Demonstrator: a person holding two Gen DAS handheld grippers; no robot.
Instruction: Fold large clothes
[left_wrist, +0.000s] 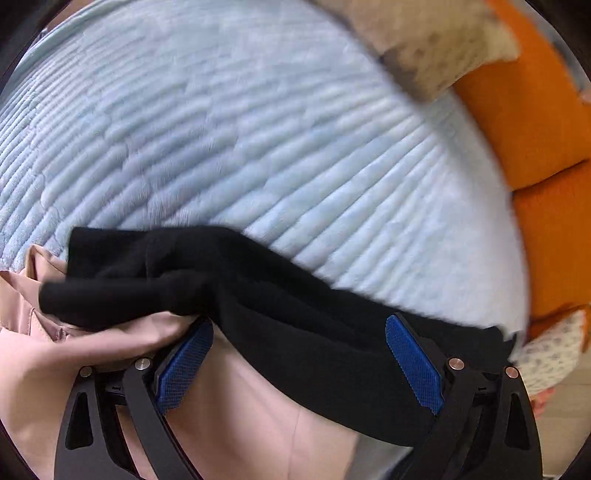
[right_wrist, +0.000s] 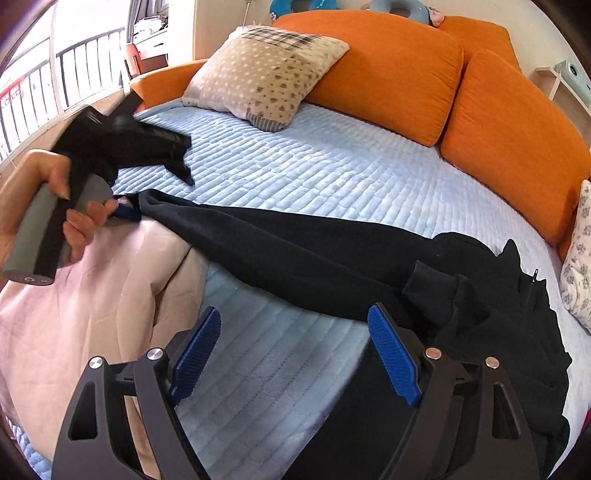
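Observation:
A long black garment (right_wrist: 303, 258) lies stretched across the light blue quilted bed cover (right_wrist: 332, 173), bunched in a heap with a zip at the right (right_wrist: 509, 295). A pale pink garment (right_wrist: 85, 295) lies under its left end. My left gripper (left_wrist: 299, 325) stands open low over both. The black garment (left_wrist: 303, 332) runs across between its blue pads (left_wrist: 413, 362), and the pink garment (left_wrist: 236, 424) shows beneath. My right gripper (right_wrist: 295, 312) is open above bare cover, its right pad (right_wrist: 395, 354) beside the black cloth. A hand (right_wrist: 33, 221) grips the left gripper's grey handle.
Orange cushions (right_wrist: 388, 70) line the far and right edge of the bed. A dotted beige pillow (right_wrist: 266, 74) leans at the back, and a flowered pillow (right_wrist: 580, 254) lies at the right edge. A railing and window (right_wrist: 44, 81) are on the left.

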